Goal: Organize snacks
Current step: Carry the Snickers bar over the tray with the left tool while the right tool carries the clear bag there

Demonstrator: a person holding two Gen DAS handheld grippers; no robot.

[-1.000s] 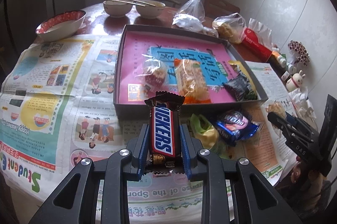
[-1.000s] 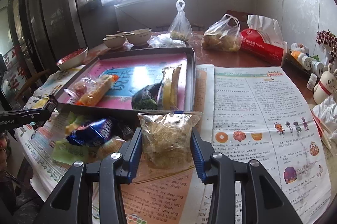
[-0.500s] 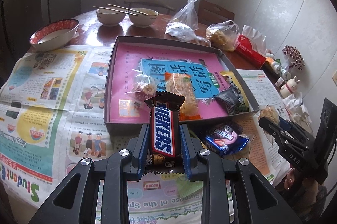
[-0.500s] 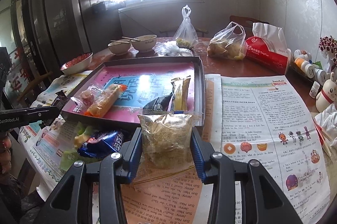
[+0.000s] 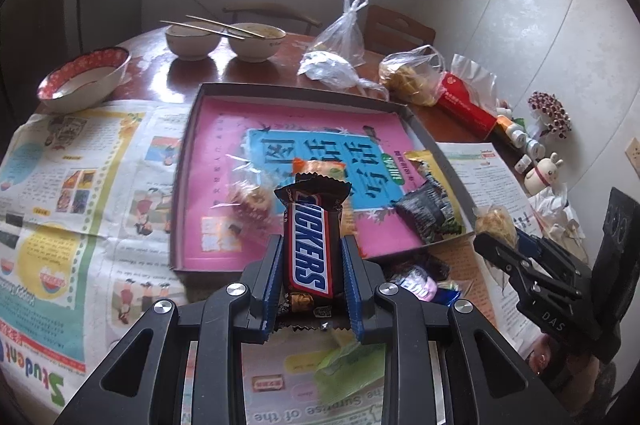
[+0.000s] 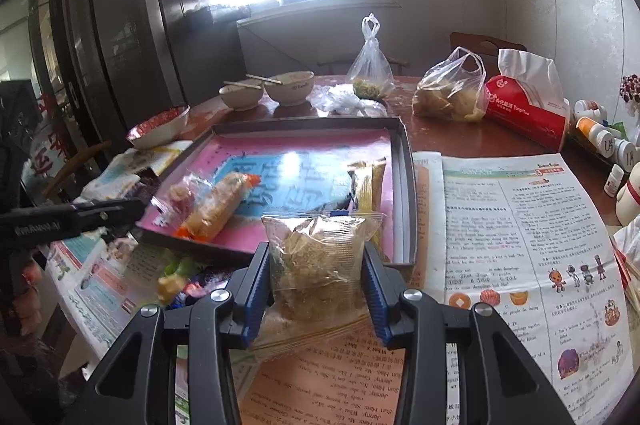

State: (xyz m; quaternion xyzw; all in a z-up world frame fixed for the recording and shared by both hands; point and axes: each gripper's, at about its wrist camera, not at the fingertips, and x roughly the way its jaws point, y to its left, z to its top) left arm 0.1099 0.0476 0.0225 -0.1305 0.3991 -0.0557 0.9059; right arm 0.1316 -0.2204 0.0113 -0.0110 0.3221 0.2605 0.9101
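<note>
Clamped upright between the blue pads of the left gripper (image 5: pixel 311 275), a Snickers bar (image 5: pixel 311 245) is held above the near edge of the tray (image 5: pixel 188 153), as seen from the left wrist. Wrapped snacks are seen lying inside the tray, and the right gripper (image 5: pixel 504 245) is held off its near right corner.

From the right wrist, a clear packet of brown snack (image 6: pixel 316 261) is gripped by the right gripper (image 6: pixel 316 281), just before the tray's (image 6: pixel 408 185) near rim, over the newspaper-covered table (image 6: pixel 520 225).
</note>
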